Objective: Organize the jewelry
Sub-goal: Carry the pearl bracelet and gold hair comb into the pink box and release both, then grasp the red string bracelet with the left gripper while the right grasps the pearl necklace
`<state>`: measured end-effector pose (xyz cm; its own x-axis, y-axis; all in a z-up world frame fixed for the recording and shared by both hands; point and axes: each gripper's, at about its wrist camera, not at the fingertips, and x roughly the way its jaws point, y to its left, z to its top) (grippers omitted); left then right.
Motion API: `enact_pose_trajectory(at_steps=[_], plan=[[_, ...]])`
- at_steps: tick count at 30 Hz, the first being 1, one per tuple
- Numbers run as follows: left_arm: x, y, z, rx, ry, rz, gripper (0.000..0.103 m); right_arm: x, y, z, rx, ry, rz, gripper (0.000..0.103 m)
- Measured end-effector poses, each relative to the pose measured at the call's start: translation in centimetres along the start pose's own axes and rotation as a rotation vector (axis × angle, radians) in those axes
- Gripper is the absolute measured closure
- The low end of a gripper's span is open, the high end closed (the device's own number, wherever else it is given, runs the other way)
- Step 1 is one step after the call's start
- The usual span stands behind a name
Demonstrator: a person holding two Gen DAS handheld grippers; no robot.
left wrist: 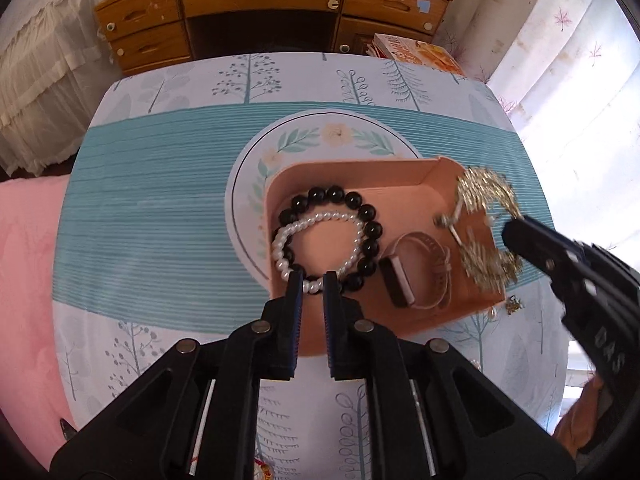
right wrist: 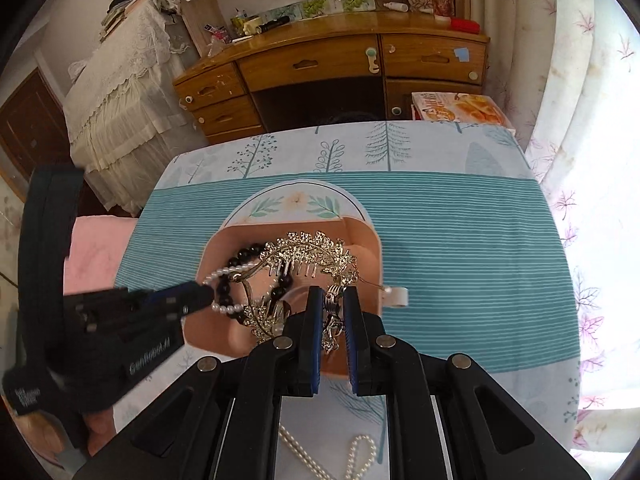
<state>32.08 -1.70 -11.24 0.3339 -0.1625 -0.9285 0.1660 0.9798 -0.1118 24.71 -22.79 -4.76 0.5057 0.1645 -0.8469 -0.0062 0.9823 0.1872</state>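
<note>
A pink tray sits on the patterned tablecloth. In it lie a black bead bracelet, a white pearl bracelet and a pink-strapped watch. My left gripper is closed on the near part of the pearl bracelet, which rests in the tray. My right gripper is shut on a gold tiara comb and holds it over the tray. In the left wrist view the tiara hangs over the tray's right end.
A pearl necklace lies on the cloth near me. A small white piece sits right of the tray. A wooden desk stands behind the table. A pink cloth lies at the left.
</note>
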Motion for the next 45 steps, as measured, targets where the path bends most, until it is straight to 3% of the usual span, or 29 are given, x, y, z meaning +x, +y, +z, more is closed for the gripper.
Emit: enact_pose_trajectory(at_steps=[5, 10, 14, 25, 28, 31, 38, 45], plan=[[-1.9, 1.5, -3.1, -0.025, -0.035, 0.042, 0.069, 1.7, 0.9, 1.7, 0.026, -0.002, 0.055, 0.093], [-4.3, 1.4, -6.8, 0.019, -0.116, 0.105, 0.068, 2.1, 1.5, 3.1, 0.031, -0.022, 0.067, 0.093], [-5.2, 1.3, -9.2, 0.017, -0.14, 0.107, 0.068, 3.3, 2.0, 2.9, 0.021, 0.015, 0.048, 0.093], [-6.8, 4.0, -11.9, -0.059, -0.179, 0.185, 0.068, 8.2, -0.2, 2.2, 0.068, 0.101, -0.018, 0.093], [-6.8, 5.1, -12.5, -0.089, -0.172, 0.192, 0.068, 8.6, -0.2, 2.2, 0.053, 0.095, -0.035, 0.086], [-7.0, 6.0, -13.3, -0.111, -0.172, 0.201, 0.068, 8.2, -0.2, 2.0, 0.055, 0.074, -0.056, 0.076], [-8.1, 6.9, -14.6, -0.128, -0.196, 0.246, 0.068, 3.5, 0.0, 0.1, 0.041, 0.001, -0.036, 0.074], [-10.2, 7.2, -16.0, -0.141, -0.222, 0.254, 0.068, -2.6, 0.0, -4.6, 0.0, -0.051, -0.013, 0.069]])
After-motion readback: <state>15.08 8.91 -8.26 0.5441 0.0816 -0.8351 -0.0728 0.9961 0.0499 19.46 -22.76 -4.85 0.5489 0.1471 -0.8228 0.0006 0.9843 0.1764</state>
